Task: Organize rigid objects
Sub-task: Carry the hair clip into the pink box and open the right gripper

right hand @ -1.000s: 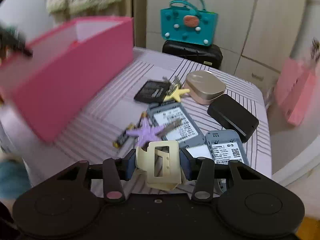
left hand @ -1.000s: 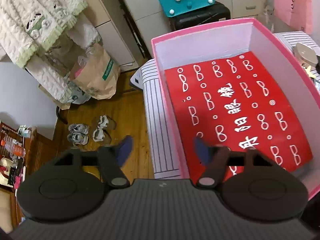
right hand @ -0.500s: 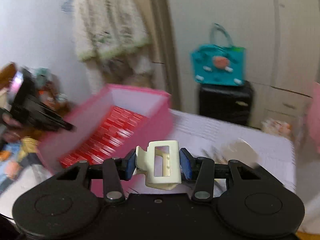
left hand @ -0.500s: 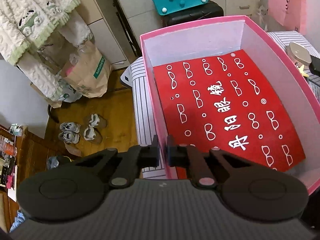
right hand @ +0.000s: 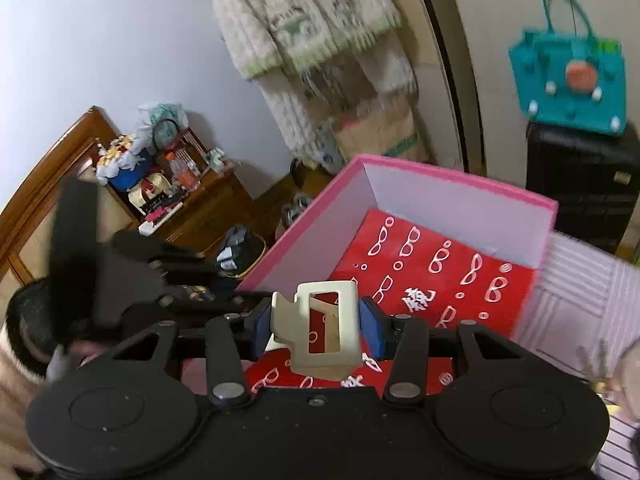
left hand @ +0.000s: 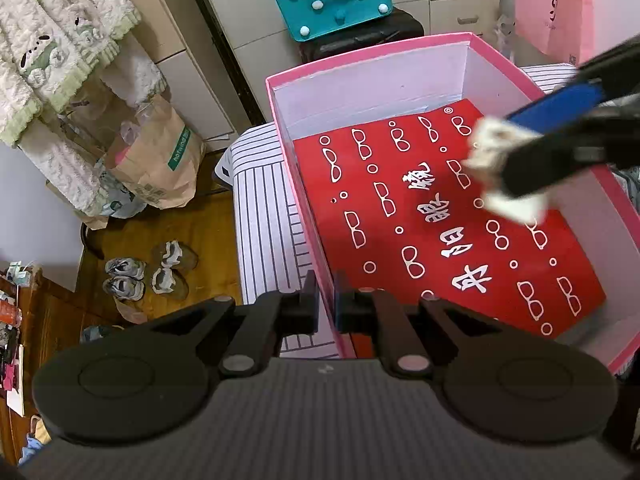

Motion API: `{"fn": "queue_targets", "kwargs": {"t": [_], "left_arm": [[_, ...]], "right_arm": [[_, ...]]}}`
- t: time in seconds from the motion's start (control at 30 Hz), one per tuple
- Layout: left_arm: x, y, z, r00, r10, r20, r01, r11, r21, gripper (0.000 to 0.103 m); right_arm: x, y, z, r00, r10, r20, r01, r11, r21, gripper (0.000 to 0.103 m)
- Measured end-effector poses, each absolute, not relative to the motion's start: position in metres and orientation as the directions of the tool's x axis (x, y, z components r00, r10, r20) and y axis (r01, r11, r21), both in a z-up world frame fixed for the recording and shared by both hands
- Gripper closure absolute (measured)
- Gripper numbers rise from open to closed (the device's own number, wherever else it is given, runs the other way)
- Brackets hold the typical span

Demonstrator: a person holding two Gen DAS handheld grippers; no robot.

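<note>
The left claw [left hand: 324, 300] pinches the near-left wall of the pink box [left hand: 400, 50], which sits on the striped bed [left hand: 260, 216]. If that thin wall slips, the box may tip. Further right, the right claw [right hand: 318, 326] grips a cream hair clip [right hand: 320, 326] above the red lining [right hand: 436, 280]; released too high, it could bounce out.
</note>
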State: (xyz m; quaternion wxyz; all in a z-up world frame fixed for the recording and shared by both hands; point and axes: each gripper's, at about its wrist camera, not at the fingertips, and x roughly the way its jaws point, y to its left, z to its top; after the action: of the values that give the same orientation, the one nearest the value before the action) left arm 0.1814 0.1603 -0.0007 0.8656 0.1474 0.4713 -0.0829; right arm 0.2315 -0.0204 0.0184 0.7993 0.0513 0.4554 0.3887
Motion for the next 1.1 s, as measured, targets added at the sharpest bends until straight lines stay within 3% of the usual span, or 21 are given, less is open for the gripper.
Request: {"fn": "queue_targets", "kwargs": {"t": [0.17, 0.47, 0.67, 0.77, 0.83, 1.1], "left_arm": [[0.181, 0.161, -0.001, 0.543, -0.007, -0.84, 0.28, 0.944, 0.173, 0.097], [0.178, 0.157, 0.0, 0.547, -0.007, -0.837, 0.287, 0.941, 0.179, 0.097], [0.178, 0.156, 0.0, 0.549, -0.01, -0.836, 0.288, 0.941, 0.177, 0.097], [0.178, 0.156, 0.0, 0.548, -0.012, -0.836, 0.288, 0.942, 0.175, 0.097], [0.178, 0.156, 0.0, 0.549, -0.011, -0.836, 0.29, 0.94, 0.178, 0.097], [0.174, 0.155, 0.0, 0.556, -0.018, -0.831, 0.3, 0.937, 0.18, 0.096]], "right_arm": [[0.263, 0.009, -0.01, 0.236, 0.633, -0.737, -0.524, 0.722, 0.452, 0.052], [0.283, 0.046, -0.04, 0.265, 0.509, -0.819, -0.511, 0.794, 0.329, 0.052], [0.28, 0.05, -0.046, 0.285, 0.486, -0.826, -0.53, 0.798, 0.286, 0.051], [0.277, 0.045, -0.035, 0.313, 0.504, -0.805, -0.532, 0.795, 0.291, 0.046], [0.273, 0.038, -0.02, 0.348, 0.522, -0.779, -0.535, 0.793, 0.291, 0.036], [0.227, -0.026, 0.052, 0.447, 0.56, -0.697, -0.572, 0.778, 0.259, 0.032]]}}
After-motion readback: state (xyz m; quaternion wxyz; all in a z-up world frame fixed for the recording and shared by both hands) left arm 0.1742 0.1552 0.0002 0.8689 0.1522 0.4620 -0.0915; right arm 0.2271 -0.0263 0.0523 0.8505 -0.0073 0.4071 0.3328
